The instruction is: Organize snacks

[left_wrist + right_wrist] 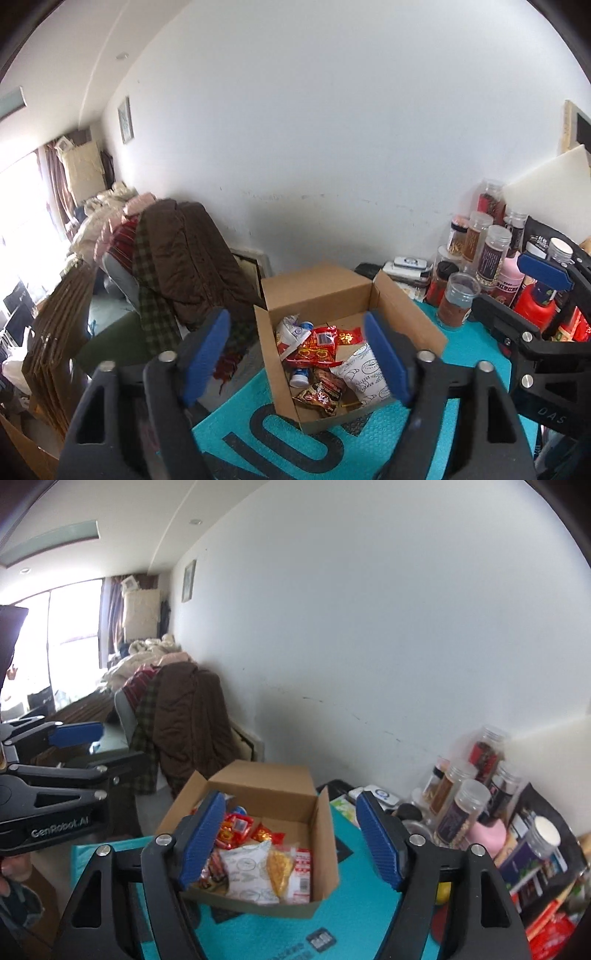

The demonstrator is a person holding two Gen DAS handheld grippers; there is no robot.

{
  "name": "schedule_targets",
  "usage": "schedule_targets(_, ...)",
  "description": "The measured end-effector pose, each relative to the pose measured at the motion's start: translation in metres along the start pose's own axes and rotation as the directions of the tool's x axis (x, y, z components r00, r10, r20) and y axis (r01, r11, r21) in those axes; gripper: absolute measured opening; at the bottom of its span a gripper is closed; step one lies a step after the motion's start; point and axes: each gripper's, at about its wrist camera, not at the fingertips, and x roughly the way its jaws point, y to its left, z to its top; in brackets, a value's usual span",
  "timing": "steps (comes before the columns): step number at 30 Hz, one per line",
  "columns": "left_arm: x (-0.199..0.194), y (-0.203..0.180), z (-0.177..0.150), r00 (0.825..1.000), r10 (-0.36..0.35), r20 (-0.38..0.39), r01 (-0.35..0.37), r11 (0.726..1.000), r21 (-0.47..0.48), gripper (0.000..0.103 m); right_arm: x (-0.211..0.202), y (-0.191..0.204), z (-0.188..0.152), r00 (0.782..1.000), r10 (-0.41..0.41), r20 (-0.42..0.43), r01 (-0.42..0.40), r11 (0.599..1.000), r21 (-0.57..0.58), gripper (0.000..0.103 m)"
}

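Both claws, left (pixel 295 354) and right (pixel 291 834), gape empty; box (pixel 317 284) of snacks (pixel 321 343) sits at 12 o'clock, equally near.

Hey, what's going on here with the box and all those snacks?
A person is sorting snacks with two handheld tools. The left tool and right tool are both open and empty above an open cardboard box on a teal mat. Red packets and a white pouch lie inside. Jars stand to the right.

Teal mat (pixel 229 424) covers tabletop; open cardboard box (pixel 321 284) on it, jars (pixel 458 302) crowded beside.
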Motion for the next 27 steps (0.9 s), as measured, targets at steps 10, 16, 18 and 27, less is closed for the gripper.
schedule_targets(10,-0.042,-0.002,-0.037,0.998,-0.044,0.036,0.043,0.999,0.006,0.078,-0.048,0.008,-0.031,0.999,-0.034,0.02,0.033,0.999,0.028,0.088)
schedule_targets(16,-0.051,-0.002,-0.066,0.999,-0.041,0.023,0.041,0.999,-0.006,0.078,-0.058,0.019,-0.058,0.997,-0.073,-0.001,0.073,0.997,0.028,0.088)
schedule_targets(18,-0.052,-0.001,-0.076,0.999,-0.04,0.017,0.04,0.999,-0.017,0.078,-0.059,0.021,-0.071,0.997,-0.073,-0.017,0.074,0.996,0.05,0.088)
schedule_targets(27,-0.05,0.0,-0.102,0.999,-0.041,-0.016,0.04,0.999,-0.031,0.078,-0.063,0.027,-0.108,0.995,-0.064,-0.08,0.071,0.993,0.094,0.088)
